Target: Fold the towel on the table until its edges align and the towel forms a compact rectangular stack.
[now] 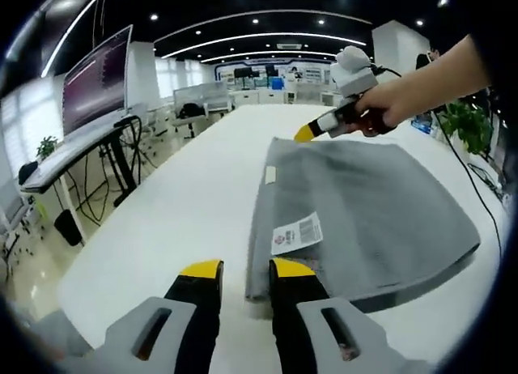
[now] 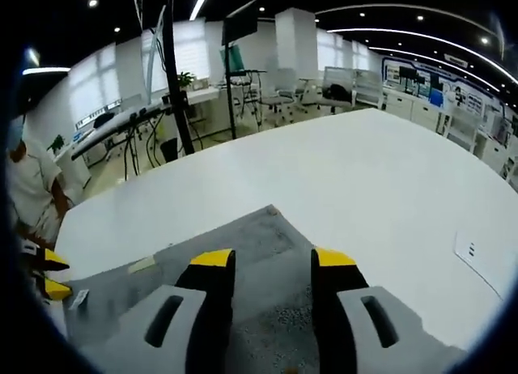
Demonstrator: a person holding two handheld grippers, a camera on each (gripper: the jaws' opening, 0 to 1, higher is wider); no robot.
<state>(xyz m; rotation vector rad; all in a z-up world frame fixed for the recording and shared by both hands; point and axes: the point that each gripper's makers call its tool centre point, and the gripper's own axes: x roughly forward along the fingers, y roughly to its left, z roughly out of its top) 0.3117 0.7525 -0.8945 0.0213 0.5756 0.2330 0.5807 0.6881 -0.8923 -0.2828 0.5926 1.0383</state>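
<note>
Our left tool [image 1: 245, 269] stands with its yellow-tipped jaws apart, holding nothing, at the near corner of the grey towel [image 1: 364, 212]. Our right tool [image 2: 273, 259] is likewise parted and empty, poised over the towel's far corner. The towel lies flat on the white desk [image 1: 186, 196], a white label [image 1: 296, 233] on its near part.

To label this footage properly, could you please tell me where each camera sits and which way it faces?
Left gripper view: rides the left tongs, at the grey towel's near edge, facing along the white table; the person's hand shows.
Right gripper view: rides the right tongs, over the far corner, facing back.
Shared: towel, table, both tongs.
</note>
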